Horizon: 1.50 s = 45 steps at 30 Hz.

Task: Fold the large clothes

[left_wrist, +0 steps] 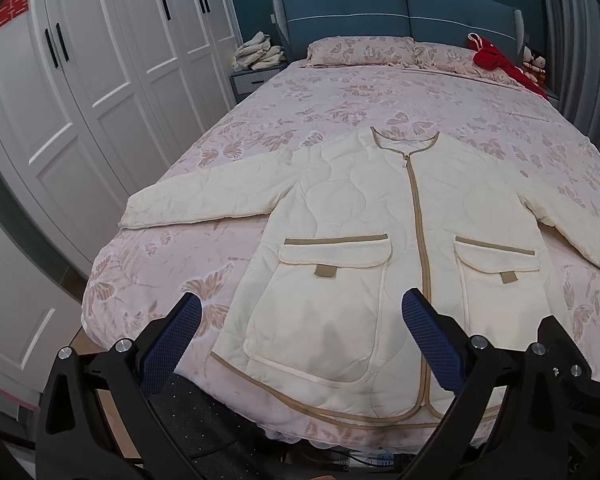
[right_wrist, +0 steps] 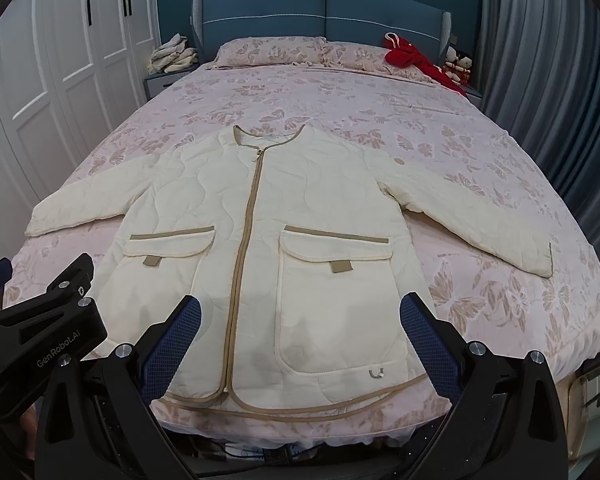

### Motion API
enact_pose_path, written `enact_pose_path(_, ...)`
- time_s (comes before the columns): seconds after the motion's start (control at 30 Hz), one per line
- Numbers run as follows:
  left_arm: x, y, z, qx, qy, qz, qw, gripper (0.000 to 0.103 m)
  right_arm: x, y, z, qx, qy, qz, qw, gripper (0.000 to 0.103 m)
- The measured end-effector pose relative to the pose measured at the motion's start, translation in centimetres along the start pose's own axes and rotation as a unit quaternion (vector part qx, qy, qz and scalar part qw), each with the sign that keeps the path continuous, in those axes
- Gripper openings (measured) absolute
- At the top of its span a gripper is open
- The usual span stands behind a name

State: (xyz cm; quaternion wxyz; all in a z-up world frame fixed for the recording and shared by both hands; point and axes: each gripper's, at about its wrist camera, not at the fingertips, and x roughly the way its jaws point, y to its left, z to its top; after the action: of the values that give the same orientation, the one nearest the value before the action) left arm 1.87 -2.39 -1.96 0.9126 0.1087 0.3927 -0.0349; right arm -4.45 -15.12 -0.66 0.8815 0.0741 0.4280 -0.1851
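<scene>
Lying flat and zipped on the bed [left_wrist: 172, 240], the jacket [left_wrist: 364, 216] shows no fold yet; left gripper [left_wrist: 300, 332] and right gripper [right_wrist: 300, 332] hover spread wide, empty.

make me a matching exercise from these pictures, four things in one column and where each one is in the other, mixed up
Things:
1. cream jacket
2. red garment
3. pile of pale clothes
4. dolls

Places:
A. on the nightstand next to the white wardrobe
B. spread flat on the near half of the bed, zipped shut, sleeves out
C. beside the bed by the grey curtain
D. on the pillow at the head of the bed, curtain side

Pairs: 1-B, 2-D, 3-A, 4-C
</scene>
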Motion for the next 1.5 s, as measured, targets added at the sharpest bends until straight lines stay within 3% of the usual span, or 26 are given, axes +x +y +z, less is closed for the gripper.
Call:
enact_pose_path(1.23,-0.27,0.39,0.34,-0.001,0.001,0.001,1.0,0.098,-0.07,0.12,0.06,-0.001,0.0,-0.002,1.0,0.098)
enact_pose_path(1.5,-0.38,0.47,0.72,-0.025,-0.03,-0.012,0.9992,0.098,0.33,-0.64,0.47,0.015,-0.027,0.022,0.999,0.098)
